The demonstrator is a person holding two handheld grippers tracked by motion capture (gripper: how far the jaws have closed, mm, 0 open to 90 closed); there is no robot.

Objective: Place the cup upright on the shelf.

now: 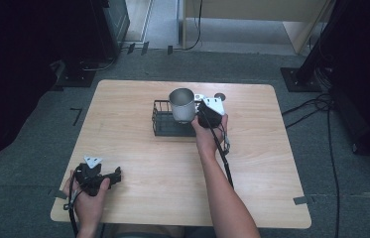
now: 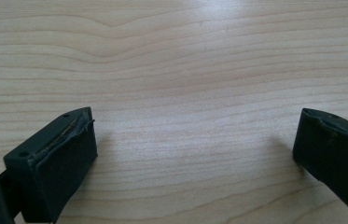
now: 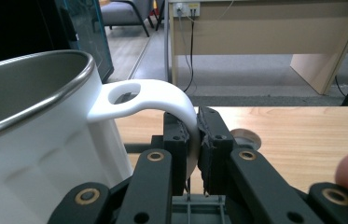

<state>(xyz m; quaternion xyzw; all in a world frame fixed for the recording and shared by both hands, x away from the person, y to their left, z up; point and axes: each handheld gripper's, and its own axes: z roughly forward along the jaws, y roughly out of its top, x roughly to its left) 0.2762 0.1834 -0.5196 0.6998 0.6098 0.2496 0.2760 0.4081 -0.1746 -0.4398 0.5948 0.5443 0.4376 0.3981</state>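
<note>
So we've got the white enamel mug [image 1: 182,105] picked up by its handle [image 3: 162,100], with the right gripper [image 1: 203,113] clenched on the handle's curve; in the right gripper view both jaws press on it from either side. The mug sits upright in the air over the black wire basket [image 1: 159,124], which stands toward the far edge of the desk [image 1: 252,163], about mid-width. Whether the mug's bottom is touching the basket, we can't tell from above. Our guess is the grab part is done and what's left is setting it down, in the basket or out of it. The left gripper [image 1: 104,177] rests near the near-left corner, jaws released and wide apart over bare wood, nothing between them
</note>
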